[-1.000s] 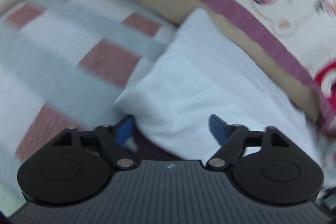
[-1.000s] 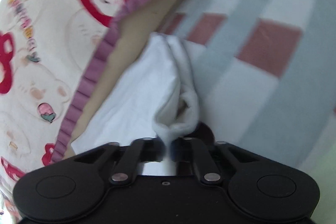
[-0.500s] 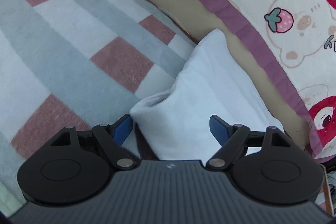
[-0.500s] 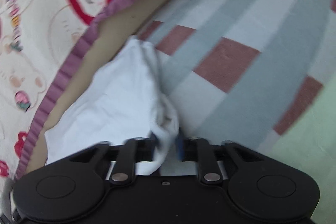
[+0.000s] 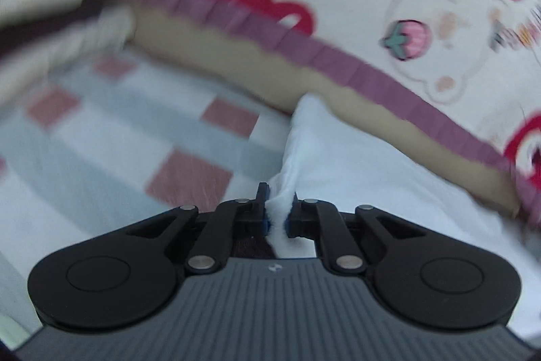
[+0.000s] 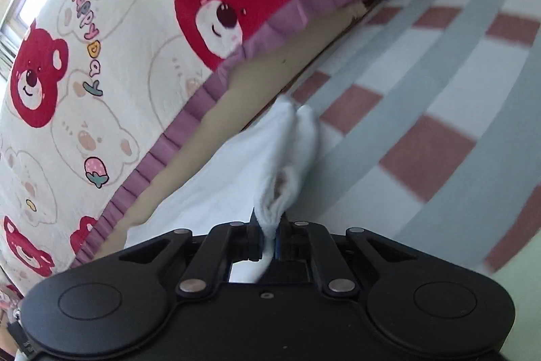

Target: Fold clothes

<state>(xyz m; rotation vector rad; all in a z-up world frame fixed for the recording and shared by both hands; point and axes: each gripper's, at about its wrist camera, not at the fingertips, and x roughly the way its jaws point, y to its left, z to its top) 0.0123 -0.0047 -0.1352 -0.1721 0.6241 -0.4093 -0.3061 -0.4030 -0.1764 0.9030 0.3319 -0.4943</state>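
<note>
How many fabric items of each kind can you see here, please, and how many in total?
White garment, pinched by the left gripper and the right gripper: 1
Checked blanket: 1
Bear-print quilt: 1
Total: 3

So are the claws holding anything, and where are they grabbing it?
Yes. Both have just closed on the white cloth: the left claw pinches a bunched edge, and the right claw pinches another bunched-up edge of it.
</note>
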